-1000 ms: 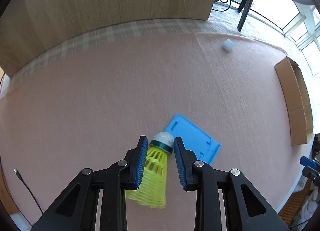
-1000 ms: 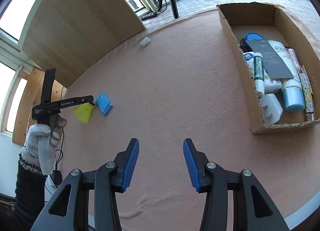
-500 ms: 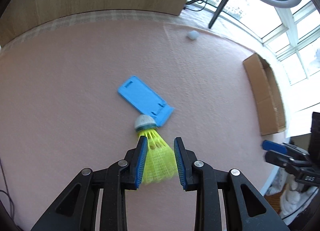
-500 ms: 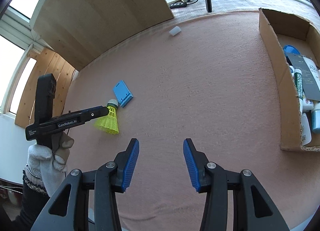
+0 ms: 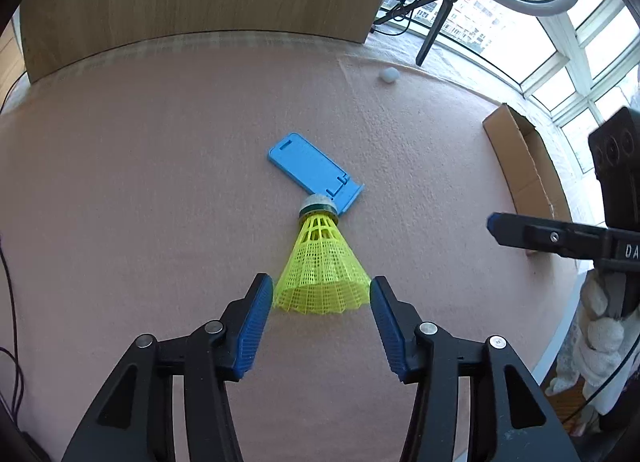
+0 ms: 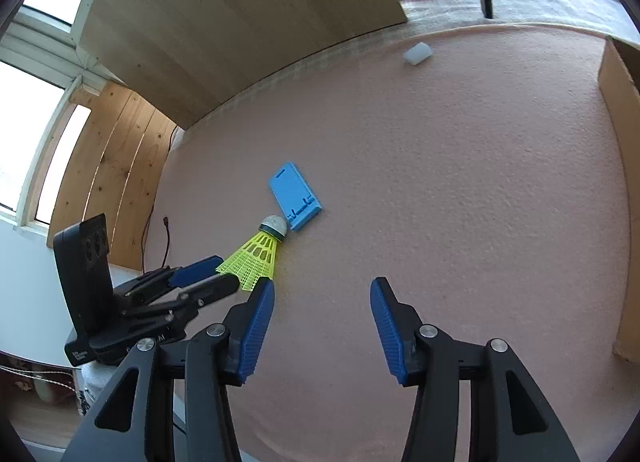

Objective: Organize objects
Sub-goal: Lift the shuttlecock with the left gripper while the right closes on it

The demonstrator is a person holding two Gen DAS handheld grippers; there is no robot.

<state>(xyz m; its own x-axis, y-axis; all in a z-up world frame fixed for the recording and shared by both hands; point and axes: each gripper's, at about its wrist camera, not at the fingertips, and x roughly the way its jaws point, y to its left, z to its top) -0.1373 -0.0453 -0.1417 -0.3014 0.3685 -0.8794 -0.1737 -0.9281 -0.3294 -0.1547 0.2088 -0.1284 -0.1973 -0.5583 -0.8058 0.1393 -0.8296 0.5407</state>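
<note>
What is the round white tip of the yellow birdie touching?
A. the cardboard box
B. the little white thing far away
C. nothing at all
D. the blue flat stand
D: the yellow birdie lies on the pink cloth with its round tip right against the corner of the blue flat stand, well away from the cardboard box and the little white thing.

Yellow mesh shuttlecock (image 5: 322, 262), blue stand (image 5: 312, 168)
</note>
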